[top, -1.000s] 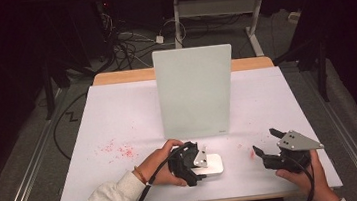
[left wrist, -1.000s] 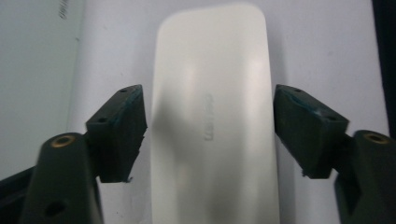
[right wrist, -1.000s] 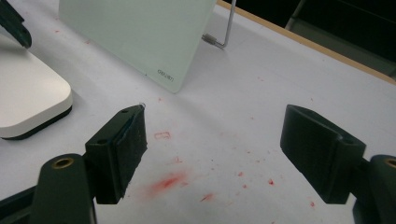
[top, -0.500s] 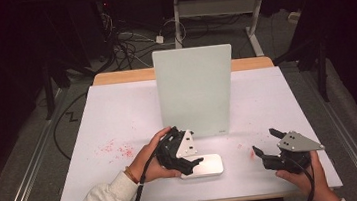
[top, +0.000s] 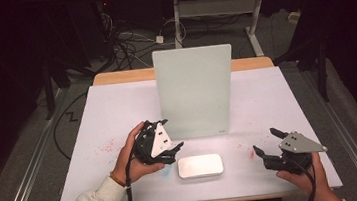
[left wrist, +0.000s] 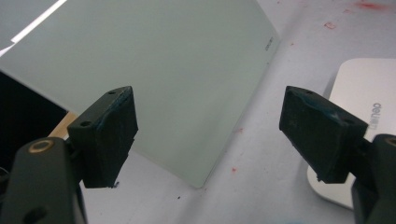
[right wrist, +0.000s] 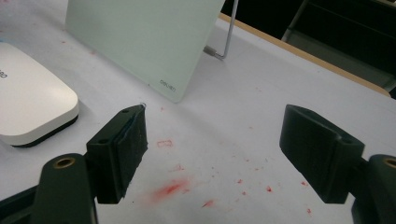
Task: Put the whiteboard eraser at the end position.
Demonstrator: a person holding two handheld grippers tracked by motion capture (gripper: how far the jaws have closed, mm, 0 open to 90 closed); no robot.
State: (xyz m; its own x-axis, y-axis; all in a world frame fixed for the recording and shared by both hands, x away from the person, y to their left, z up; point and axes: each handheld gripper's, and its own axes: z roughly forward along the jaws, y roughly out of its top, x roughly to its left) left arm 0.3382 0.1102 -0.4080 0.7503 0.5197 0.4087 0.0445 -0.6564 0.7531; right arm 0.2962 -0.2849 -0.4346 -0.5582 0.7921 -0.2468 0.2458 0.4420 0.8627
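A white block eraser (top: 200,166) lies flat near the table's front edge, in front of an upright pale green glass board (top: 194,91). My left gripper (top: 171,134) is held just left of the eraser, raised and open, nothing between its jaws. In the left gripper view the board (left wrist: 177,70) stands ahead and the eraser (left wrist: 369,93) lies behind the right jaw. My right gripper (top: 266,140) rests open at the front right, apart from the eraser (right wrist: 28,107), with the board (right wrist: 144,37) beyond it.
The white table top (top: 117,112) carries red marker smears, at the left (top: 105,148) and under my right gripper (right wrist: 170,189). A wire stand leg (right wrist: 224,42) props the board from behind. Dark floor, cables and a desk frame lie past the far edge.
My left gripper has lifted off the eraser and drawn back to the left, leaving it flat on the table. The right gripper has stayed put.
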